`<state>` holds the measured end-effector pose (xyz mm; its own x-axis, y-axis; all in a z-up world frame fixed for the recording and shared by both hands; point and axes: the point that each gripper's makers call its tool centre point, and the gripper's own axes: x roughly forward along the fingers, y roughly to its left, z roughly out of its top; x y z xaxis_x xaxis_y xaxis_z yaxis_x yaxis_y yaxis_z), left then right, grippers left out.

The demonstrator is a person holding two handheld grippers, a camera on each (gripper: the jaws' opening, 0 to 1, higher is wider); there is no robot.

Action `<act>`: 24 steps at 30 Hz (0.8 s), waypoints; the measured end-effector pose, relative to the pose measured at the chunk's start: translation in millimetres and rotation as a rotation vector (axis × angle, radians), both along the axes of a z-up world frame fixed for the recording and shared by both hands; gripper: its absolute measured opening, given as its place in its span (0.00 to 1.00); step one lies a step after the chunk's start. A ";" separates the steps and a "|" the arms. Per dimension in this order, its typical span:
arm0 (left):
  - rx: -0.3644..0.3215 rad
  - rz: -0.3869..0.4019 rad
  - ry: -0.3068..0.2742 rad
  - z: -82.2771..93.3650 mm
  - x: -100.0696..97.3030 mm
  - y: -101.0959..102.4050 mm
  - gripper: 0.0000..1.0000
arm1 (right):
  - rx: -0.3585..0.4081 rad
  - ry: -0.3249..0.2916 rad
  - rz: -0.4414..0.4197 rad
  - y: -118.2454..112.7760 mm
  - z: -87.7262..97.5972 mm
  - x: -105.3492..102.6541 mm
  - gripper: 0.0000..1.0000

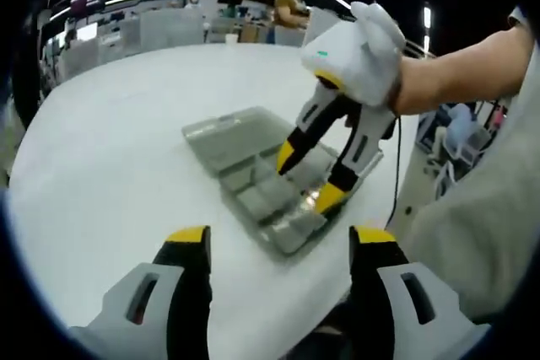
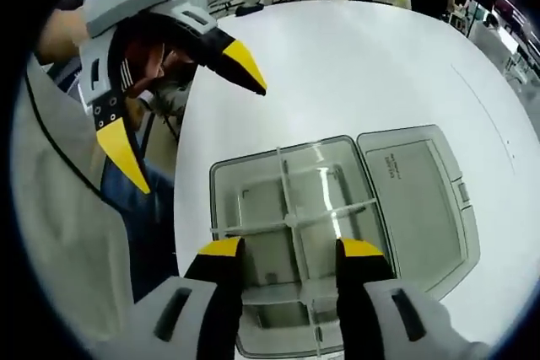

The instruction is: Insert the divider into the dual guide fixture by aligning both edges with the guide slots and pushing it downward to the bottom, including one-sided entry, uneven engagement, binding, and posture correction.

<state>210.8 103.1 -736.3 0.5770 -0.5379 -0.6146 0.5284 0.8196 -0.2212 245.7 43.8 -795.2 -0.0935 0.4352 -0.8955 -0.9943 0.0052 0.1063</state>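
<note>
- The left tool [image 2: 181, 94] hangs open and empty above the tabletop's [image 2: 354, 65] near edge, well apart from the work; if it stays away, the box is free to slide under a one-handed push.
- The clear box [image 2: 291, 233], lid [image 2: 422, 200] laid open beside it, sits near the tabletop edge; a hard downward shove risks skidding it off.
- The divider [image 2: 285, 200] stands in the box, crossing another strip; whether both ends sit in their slots I cannot tell, and uneven pressure would likely bind it.
- The right tool [image 2: 283, 250] hovers open over the divider, gripping nothing; closing off-centre could tilt the thin strip.
</note>
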 end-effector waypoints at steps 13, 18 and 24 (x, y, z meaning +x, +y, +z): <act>0.014 -0.011 0.004 0.9 -2.4 2.8 0.64 | 0.087 0.012 -0.053 0.3 11.4 2.5 0.50; 0.015 -0.023 0.002 0.6 -0.6 0.6 0.64 | 0.122 0.031 -0.070 -1.7 17.1 -1.3 0.56; 0.013 -0.028 0.009 -2.2 0.7 -1.5 0.64 | 0.159 0.036 -0.091 -5.5 22.0 -2.3 0.58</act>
<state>211.6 101.6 -738.5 0.5558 -0.5458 -0.6270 0.5495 0.8072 -0.2156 243.3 38.3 -773.3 -0.0777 0.5793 -0.8114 -0.9861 0.0752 0.1481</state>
